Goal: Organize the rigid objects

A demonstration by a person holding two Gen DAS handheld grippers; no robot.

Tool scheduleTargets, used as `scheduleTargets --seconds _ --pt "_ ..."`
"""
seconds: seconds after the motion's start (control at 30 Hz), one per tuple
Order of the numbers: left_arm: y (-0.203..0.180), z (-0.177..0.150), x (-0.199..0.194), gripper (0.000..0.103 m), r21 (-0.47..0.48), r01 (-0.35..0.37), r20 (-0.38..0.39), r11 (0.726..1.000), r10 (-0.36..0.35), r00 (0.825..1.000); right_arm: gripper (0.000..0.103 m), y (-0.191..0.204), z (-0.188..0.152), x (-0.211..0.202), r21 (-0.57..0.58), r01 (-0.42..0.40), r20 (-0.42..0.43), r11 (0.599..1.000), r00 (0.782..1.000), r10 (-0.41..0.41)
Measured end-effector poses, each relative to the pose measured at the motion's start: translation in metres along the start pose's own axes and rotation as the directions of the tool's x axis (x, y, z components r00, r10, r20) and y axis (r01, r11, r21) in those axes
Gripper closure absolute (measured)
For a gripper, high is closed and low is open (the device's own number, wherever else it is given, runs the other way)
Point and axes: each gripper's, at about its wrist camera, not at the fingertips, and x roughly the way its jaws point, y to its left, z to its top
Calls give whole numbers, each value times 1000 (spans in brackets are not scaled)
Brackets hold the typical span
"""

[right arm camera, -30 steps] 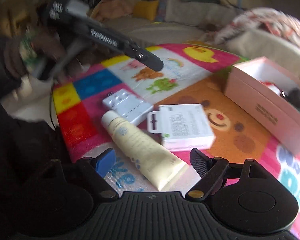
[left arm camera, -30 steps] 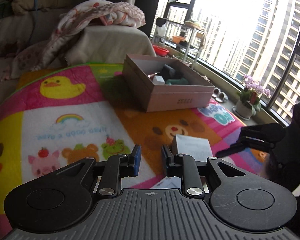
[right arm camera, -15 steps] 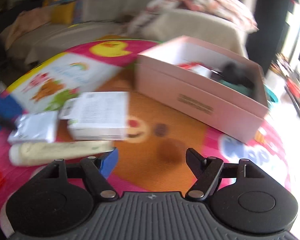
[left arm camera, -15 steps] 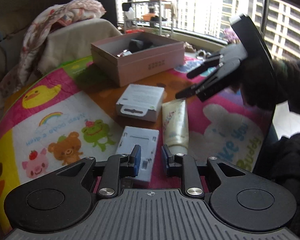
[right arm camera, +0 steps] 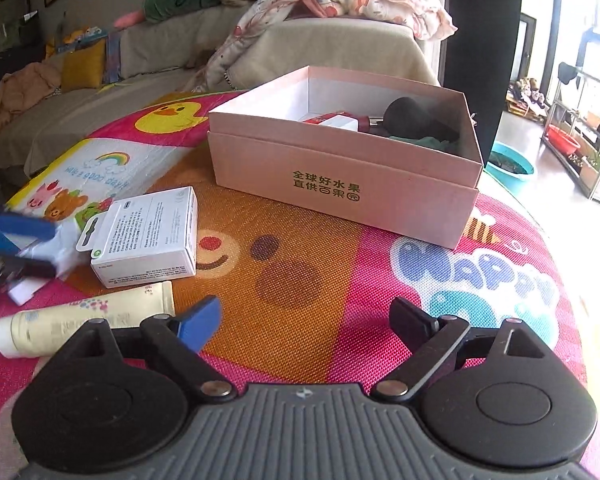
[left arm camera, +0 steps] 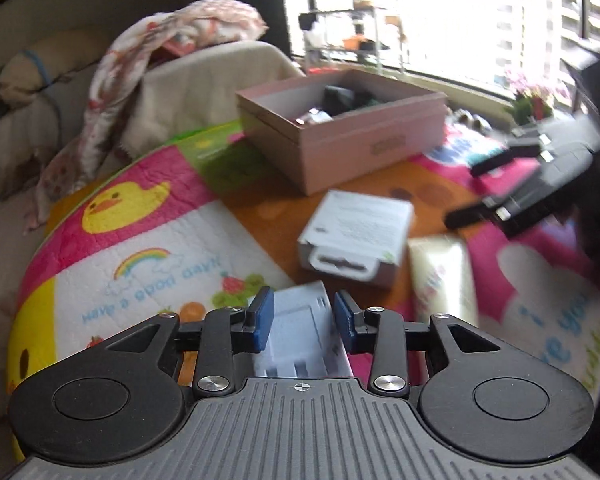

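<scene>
Left gripper point(left arm camera: 304, 316) spread partway, its pads either side of the pale blue packet point(left arm camera: 300, 336), contact not discernible; right gripper point(right arm camera: 306, 318) spread wide, holding nothing; white carton point(right arm camera: 148, 236) and cream tube point(right arm camera: 84, 324) lie on the play mat point(right arm camera: 340, 280); pink box point(right arm camera: 340, 176) beyond holds items.

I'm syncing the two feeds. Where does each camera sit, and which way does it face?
Left wrist: on the left claw, low over the mat, looking past a flat pack between its fingers toward the window; the right claw shows.
Right wrist: on the right claw, open, facing the pink box and sofa; the left claw shows blurred.
Shared: pink box, white carton, tube.
</scene>
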Motion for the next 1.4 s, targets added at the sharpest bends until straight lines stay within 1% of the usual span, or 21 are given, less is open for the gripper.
scheduleTargets --seconds 0.1,0.13,0.17,0.23,0.3,0.4,0.47,0.5,0.57,0.6,0.63,0.73,0.87,0.97,1.0,1.07,1.1,1.17,1.23,1.3,1.4 --pt "10 8 13 59 -81 -20 9 996 21 1000 11 0 0 -1 2 1 3 1000 1000 -1" --pt "12 9 18 59 -99 -29 -8 995 28 1000 11 1 0 -5 2 3 10 1000 1000 -3" --pt "13 10 24 59 -111 -39 -21 993 37 999 11 2 -1 -10 -4 -18 30 1000 999 18" --pt "13 9 31 60 -120 -50 -38 992 45 998 11 12 0 -28 -47 -131 64 990 989 134" --pt "14 8 32 60 -136 -45 -32 990 41 999 12 30 2 -46 -121 -236 85 964 965 247" --pt "16 8 31 60 -153 -39 -35 987 34 999 12 68 5 -57 -234 -315 74 920 938 339" --pt "17 8 31 60 -160 -37 -35 986 32 999 12 91 5 -54 -286 -366 36 886 919 392" --pt "17 8 31 60 -161 -37 -36 986 32 999 15 101 4 -50 -305 -389 16 869 910 413" --pt "18 8 31 60 -167 -34 -37 985 29 999 31 113 4 -42 -318 -426 -28 847 897 440" --pt "18 8 31 60 -168 -32 -37 985 26 999 46 115 5 -38 -317 -432 -52 844 897 440" --pt "19 8 31 60 -170 -29 -35 985 24 999 55 115 5 -36 -315 -425 -64 848 901 428" --pt "22 7 32 60 -187 -21 -26 982 17 1000 55 105 1 -36 -343 -356 -50 870 931 361" --pt "24 4 32 61 -216 -12 -10 976 10 1000 55 77 -5 -40 -346 -262 -31 901 963 268" --pt "28 4 31 61 -246 1 1 969 -1 1000 55 57 -12 -36 -351 -113 4 929 993 122" --pt "29 4 31 61 -256 5 2 967 -5 1000 55 51 -15 -32 -355 -58 13 933 998 67" --pt "31 5 29 61 -268 16 8 963 -14 1000 53 40 -16 -33 -331 -3 38 944 999 17" --pt "31 6 26 63 -272 26 20 962 -21 1000 51 32 -15 -33 -309 2 28 951 1000 7" --pt "29 9 19 65 -262 55 55 963 -42 998 44 19 -12 -42 -246 -28 23 969 999 34" --pt "22 12 13 65 -232 113 63 966 -101 993 30 5 -12 -56 -194 -73 44 978 996 83" --pt "11 14 10 65 -198 163 48 966 -157 986 27 -5 -15 -70 -184 -88 72 979 992 103" --pt "-10 14 9 65 -142 200 11 969 -201 980 24 -16 -25 -89 -178 -132 75 975 986 147"
